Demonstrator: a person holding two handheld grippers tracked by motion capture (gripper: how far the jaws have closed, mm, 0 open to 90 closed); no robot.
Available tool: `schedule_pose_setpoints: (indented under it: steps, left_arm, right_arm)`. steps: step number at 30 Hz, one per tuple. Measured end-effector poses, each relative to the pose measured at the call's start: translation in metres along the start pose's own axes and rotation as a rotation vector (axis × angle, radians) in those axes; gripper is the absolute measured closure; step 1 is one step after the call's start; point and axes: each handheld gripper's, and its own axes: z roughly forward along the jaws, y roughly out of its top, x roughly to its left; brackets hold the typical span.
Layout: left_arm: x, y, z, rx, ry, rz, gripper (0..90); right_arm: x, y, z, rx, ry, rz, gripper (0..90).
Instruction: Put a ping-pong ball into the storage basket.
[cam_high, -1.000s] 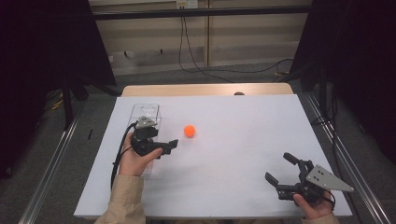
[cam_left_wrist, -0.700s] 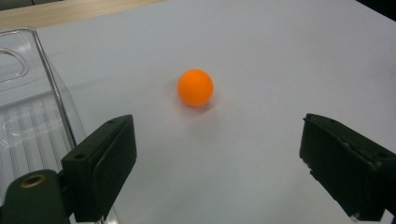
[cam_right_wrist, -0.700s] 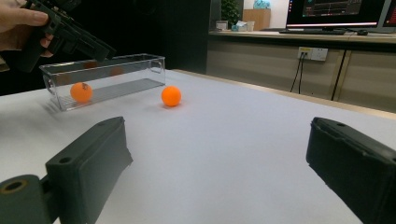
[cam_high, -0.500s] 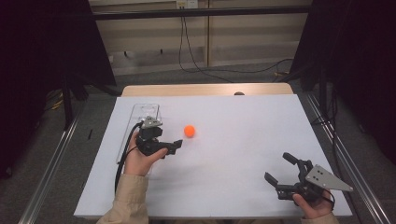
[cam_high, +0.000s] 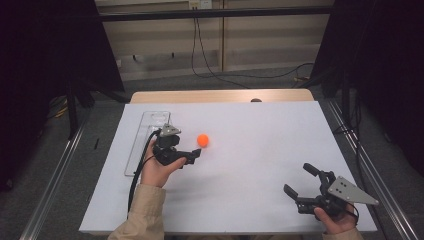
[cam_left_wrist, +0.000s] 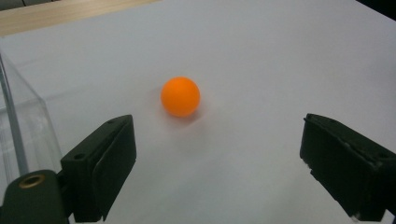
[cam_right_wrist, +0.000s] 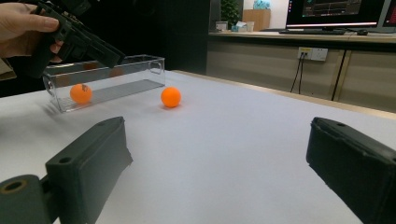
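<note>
Both hand-held grippers gaping; left hand-held gripper (cam_high: 192, 157) near ball (cam_high: 202, 140).

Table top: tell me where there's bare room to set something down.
The white table is bare across its middle and far right, between the orange ball and the right gripper. The near left corner is free too. It is crowded at the left, where the left gripper hovers beside the clear box.
</note>
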Motion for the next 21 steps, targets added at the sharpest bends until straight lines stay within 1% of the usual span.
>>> schedule_pose_setpoints:
  steps: [1, 4, 6, 13, 14, 15, 20, 21]
  left_arm:
    - [0.000, 0.000, 0.001, 0.006, 0.002, 0.006, 10.7]
    - [0.000, 0.001, 0.003, 0.007, 0.006, 0.002, 10.7]
    - [0.000, 0.000, 0.004, 0.015, 0.007, 0.010, 10.6]
    - [-0.002, 0.000, 0.010, 0.016, 0.008, 0.002, 10.6]
    - [-0.002, 0.000, 0.010, 0.024, 0.010, 0.011, 10.6]
    - [-0.003, 0.000, 0.011, 0.024, 0.010, 0.007, 10.5]
    - [-0.004, 0.000, 0.016, 0.030, 0.013, 0.019, 10.4]
    - [-0.005, -0.001, 0.017, 0.029, 0.013, 0.012, 10.4]
  right_arm:
    - [0.000, 0.000, 0.000, -0.001, 0.000, 0.000, 4.8]
    - [0.000, 0.000, 0.000, -0.002, 0.000, -0.001, 4.8]
    - [0.000, 0.000, 0.000, -0.001, 0.000, -0.001, 4.8]
    - [0.000, 0.000, 0.000, -0.001, -0.001, 0.000, 4.8]
    - [0.000, 0.000, 0.000, -0.002, -0.002, -0.001, 4.8]
    - [0.000, 0.000, 0.000, -0.003, -0.001, -0.001, 4.8]
    - [0.000, 0.000, 0.000, -0.001, -0.001, -0.001, 4.8]
    - [0.000, 0.000, 0.000, -0.001, -0.001, 0.000, 4.8]
